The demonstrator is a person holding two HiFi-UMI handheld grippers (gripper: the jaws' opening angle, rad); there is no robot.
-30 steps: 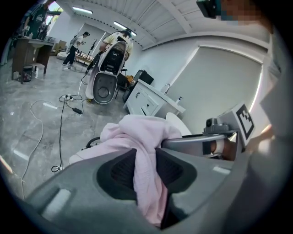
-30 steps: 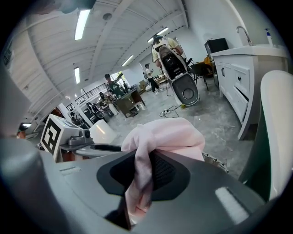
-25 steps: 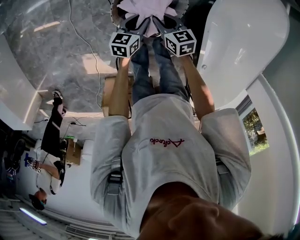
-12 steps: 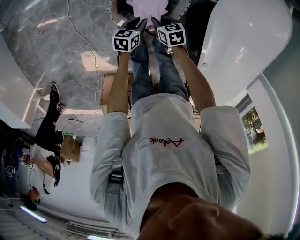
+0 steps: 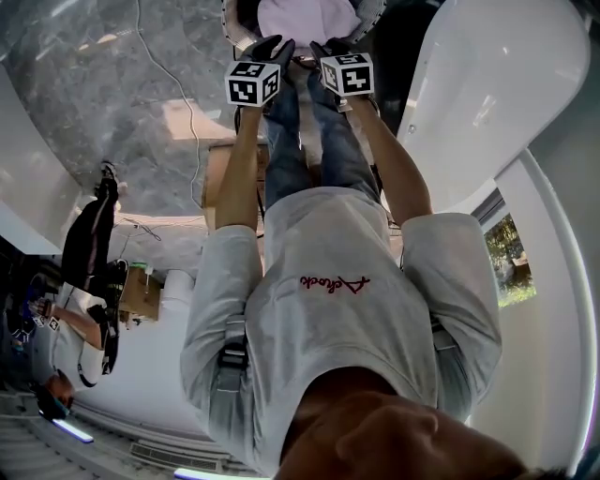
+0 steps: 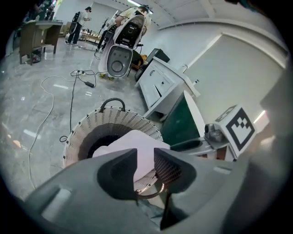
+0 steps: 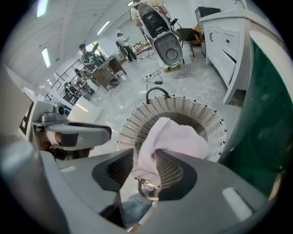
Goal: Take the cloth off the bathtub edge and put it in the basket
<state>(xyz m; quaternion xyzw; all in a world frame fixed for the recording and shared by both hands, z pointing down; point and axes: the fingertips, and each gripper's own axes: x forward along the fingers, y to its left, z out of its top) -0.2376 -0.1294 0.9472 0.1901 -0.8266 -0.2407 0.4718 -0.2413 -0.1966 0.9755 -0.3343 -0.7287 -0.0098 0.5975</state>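
A pale pink cloth (image 5: 307,17) lies bunched in the white woven basket (image 5: 231,21) at the top of the head view. My left gripper (image 5: 270,47) and right gripper (image 5: 328,47) hang side by side just over the basket's near rim. In the left gripper view the cloth (image 6: 132,144) shows in the gap of the left gripper (image 6: 145,157), whose jaws have just been opening. In the right gripper view a fold of the cloth (image 7: 176,137) rises between the jaws of the right gripper (image 7: 145,160), which have also just been opening, with basket (image 7: 201,114) weave showing beside it.
A white bathtub (image 5: 487,94) curves along the right of the head view. A black cable (image 6: 73,91) trails over the marble floor left of the basket (image 6: 91,128). A white cabinet (image 6: 160,87) and a dark green panel (image 6: 178,123) stand behind it. People stand far off.
Both grippers have gone down toward the basket and drawn closer together. The cloth, earlier spread between them, now sits bunched in the basket. A bystander at the left has shifted.
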